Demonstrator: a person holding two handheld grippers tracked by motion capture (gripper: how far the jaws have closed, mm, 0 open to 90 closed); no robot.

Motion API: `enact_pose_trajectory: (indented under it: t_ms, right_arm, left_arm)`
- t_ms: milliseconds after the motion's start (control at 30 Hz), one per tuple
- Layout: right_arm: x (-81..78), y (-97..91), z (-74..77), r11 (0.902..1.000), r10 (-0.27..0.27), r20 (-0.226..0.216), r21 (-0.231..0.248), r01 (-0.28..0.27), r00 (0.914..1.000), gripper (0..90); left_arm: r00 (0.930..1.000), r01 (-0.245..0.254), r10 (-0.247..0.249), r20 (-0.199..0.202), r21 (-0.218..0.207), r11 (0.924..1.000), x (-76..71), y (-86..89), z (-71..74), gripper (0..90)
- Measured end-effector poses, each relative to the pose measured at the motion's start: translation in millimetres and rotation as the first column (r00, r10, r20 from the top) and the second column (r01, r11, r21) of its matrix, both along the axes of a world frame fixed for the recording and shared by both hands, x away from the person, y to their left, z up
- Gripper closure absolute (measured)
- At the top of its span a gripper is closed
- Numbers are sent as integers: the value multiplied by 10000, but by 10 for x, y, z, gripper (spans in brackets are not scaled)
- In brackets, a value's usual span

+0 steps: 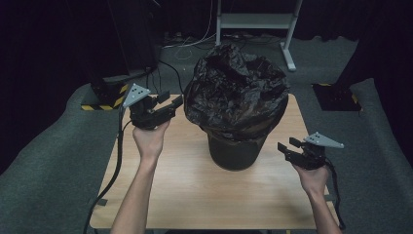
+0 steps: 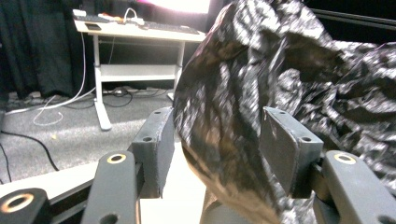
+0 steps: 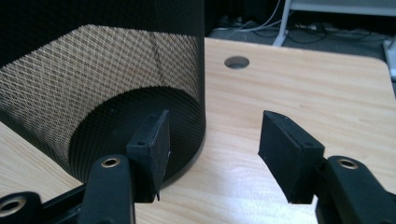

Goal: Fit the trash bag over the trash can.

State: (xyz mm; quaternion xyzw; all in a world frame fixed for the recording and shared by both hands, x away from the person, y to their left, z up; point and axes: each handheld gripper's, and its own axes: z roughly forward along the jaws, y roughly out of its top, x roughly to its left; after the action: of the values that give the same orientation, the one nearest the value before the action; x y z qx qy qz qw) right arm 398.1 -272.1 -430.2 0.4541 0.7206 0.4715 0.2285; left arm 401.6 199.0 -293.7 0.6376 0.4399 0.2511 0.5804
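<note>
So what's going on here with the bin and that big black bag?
A person stands at a wooden table with a two-jaw gripper in each hand. A black mesh bin stands on it, with a crumpled black plastic bag bulging over its rim. The left gripper is up at the bag's edge, and a fold of the bag lies between its open jaws, not yet pinched. The right gripper hangs open beside the bin's lower wall, holding nothing.

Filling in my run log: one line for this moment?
left gripper: open, at black bin bag | right gripper: open, empty, beside mesh bin
</note>
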Motion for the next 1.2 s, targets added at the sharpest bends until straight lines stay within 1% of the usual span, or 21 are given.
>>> enact_pose_trajectory:
  t_ms: [33,67,133,167,200,233,267,300,367,400,433,467,533,700,867,1000,1067,1100,1167,1200]
  right_arm:
    - [-2,0,22,10000,15,20,19,-15,10000,414]
    - [-2,-3,60,10000,16,61,41,-16,10000,403]
    - [-5,-10,123,9999,14,115,151,-16,9999,402]
    - [-6,-18,174,9997,33,167,226,-37,9999,402]
    - [-9,-22,207,9997,23,222,230,-28,9998,400]
    - [-9,-22,207,9997,23,222,230,-28,9998,400]
    - [-23,-34,302,9997,-6,461,246,-6,9989,401]
    - [-29,-41,352,9997,-23,593,238,9,9982,401]
    - [-28,-59,452,9997,-33,708,249,16,9975,397]
    - [-24,-67,501,9997,-31,765,247,12,9971,396]
    - [-24,-67,501,9997,-31,765,247,12,9971,396]
    - [-19,-75,550,9997,-37,829,225,18,9965,396]
    - [-5,-96,667,9994,-42,923,334,11,9957,386]
    - [32,-130,891,9978,83,1066,648,-152,9943,377]
    - [65,-104,1080,9949,290,1280,926,-411,9914,373]
    - [91,-68,1201,9918,413,1442,1142,-581,9887,371]
    - [97,-49,1264,9895,453,1541,1291,-656,9870,368]
    - [103,-39,1293,9890,467,1558,1314,-676,9867,364]
    - [115,-16,1344,9873,536,1593,1395,-762,9858,359]
    - [121,-3,1367,9866,559,1620,1425,-794,9852,355]
  left_arm:
    - [10000,0,0,0,0,10000,0,0,0,449]
    - [9999,-85,85,-137,-7,10000,2,17,-74,449]
    - [9998,-101,101,-181,23,9999,6,22,-101,449]
    - [9992,-178,180,-361,44,9998,22,31,-181,449]
    - [9988,-196,197,-445,24,9998,31,32,-213,448]
    - [9988,-196,197,-445,24,9998,31,32,-213,447]
    - [9976,-237,241,-655,64,9997,63,28,-316,446]
    - [9966,-234,236,-789,33,9997,79,18,-362,445]
    - [9945,-219,221,-1020,28,9998,116,-5,-452,444]
    - [9935,-195,194,-1122,4,9998,134,-16,-491,443]
    - [9935,-195,194,-1122,4,9998,134,-16,-491,441]
    - [9922,-188,187,-1235,5,9998,156,-43,-541,441]
    - [9907,-97,93,-1358,-26,9999,181,-79,-590,439]
    - [9888,51,-45,-1493,34,10000,233,-171,-642,433]
    - [9884,214,-228,-1500,-111,9997,260,-242,-657,427]
    - [9892,295,-334,-1424,-293,9991,267,-267,-656,424]
    - [9889,321,-366,-1443,-334,9989,278,-269,-652,421]
    - [9887,313,-372,-1454,-427,9986,283,-276,-650,421]
    - [9888,312,-368,-1446,-408,9987,295,-280,-647,419]
    - [9890,303,-346,-1439,-325,9990,298,-290,-643,417]
